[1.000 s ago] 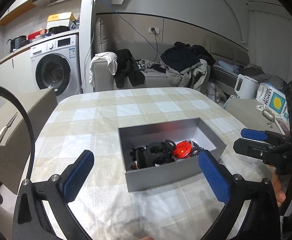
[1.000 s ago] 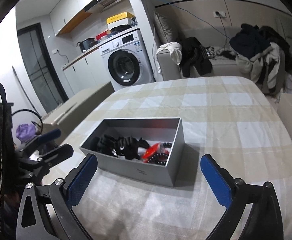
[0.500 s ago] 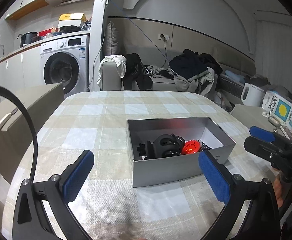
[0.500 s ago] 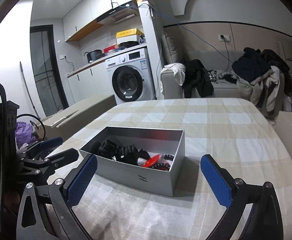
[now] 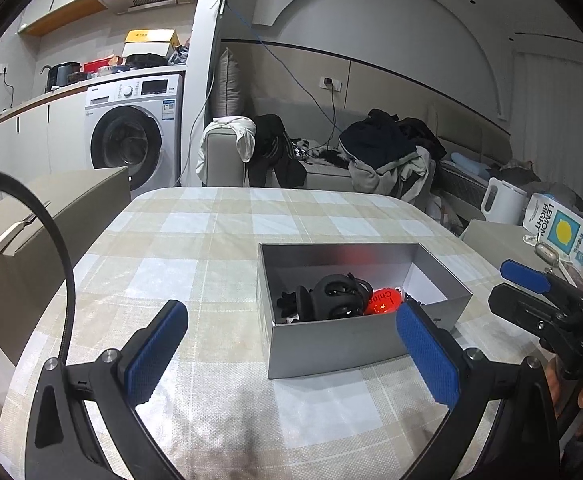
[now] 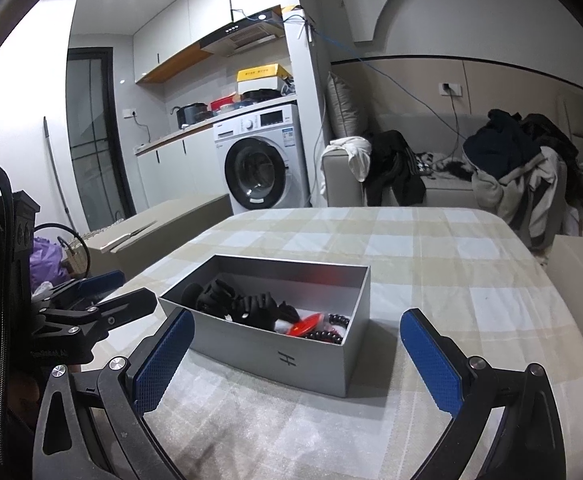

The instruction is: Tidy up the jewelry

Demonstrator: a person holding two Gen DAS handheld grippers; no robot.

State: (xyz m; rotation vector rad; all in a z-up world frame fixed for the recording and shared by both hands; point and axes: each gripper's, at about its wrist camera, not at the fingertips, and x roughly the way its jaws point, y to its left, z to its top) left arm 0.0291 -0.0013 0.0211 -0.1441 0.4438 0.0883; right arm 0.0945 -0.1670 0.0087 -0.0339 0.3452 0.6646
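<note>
1. Grey open box [image 5: 331, 344] sits on desk [image 5: 195, 248], w/ checked cloth.
2. Contents, all inside box: black hair claw clips [image 5: 331, 298], red round badge [image 5: 383, 302], dark bead bracelet [image 6: 327, 334].
3. No jewelry visible loose on cloth.
4. Left tongs [image 5: 291, 354]: apart, empty, near box front.
5. Right tongs [image 6: 295, 360]: apart, empty.
6. Status: fits either items collected or sorting pending; can't tell which.

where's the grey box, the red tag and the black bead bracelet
grey box [image 6: 291, 364], right wrist view, near side wall
red tag [image 5: 383, 301], left wrist view, its printed face
black bead bracelet [image 6: 325, 335], right wrist view, bead strand
</note>
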